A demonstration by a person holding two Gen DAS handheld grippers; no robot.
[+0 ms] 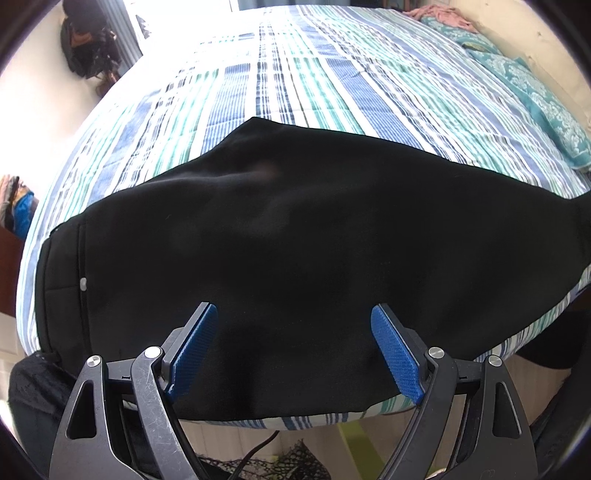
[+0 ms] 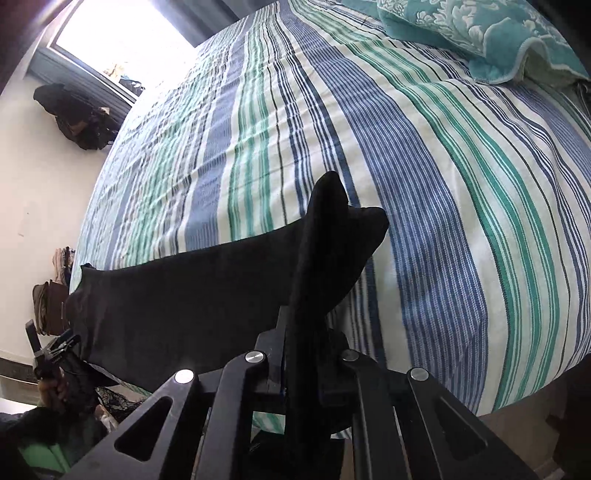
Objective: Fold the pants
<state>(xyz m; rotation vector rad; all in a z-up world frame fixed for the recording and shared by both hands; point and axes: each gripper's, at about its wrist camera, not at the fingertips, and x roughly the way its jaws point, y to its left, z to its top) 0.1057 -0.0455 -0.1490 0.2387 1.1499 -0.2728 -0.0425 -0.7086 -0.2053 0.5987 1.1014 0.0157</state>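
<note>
Striped bedspread [image 2: 461, 221] gave a flat folding surface, black pants [image 1: 277, 240] lay across its near edge, right gripper [image 2: 314, 314] was clamped on 1 leg end for lifting, left gripper [image 1: 293, 350] hovered wide open, empty.

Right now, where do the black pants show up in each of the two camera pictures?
Left wrist view: the black pants spread across the middle, lying on the bed below the open jaws.
Right wrist view: the pants stretch from lower left to centre, one end pinched upright in the shut jaws.
Shared landmark: the teal patterned pillow, upper right in both.
</note>
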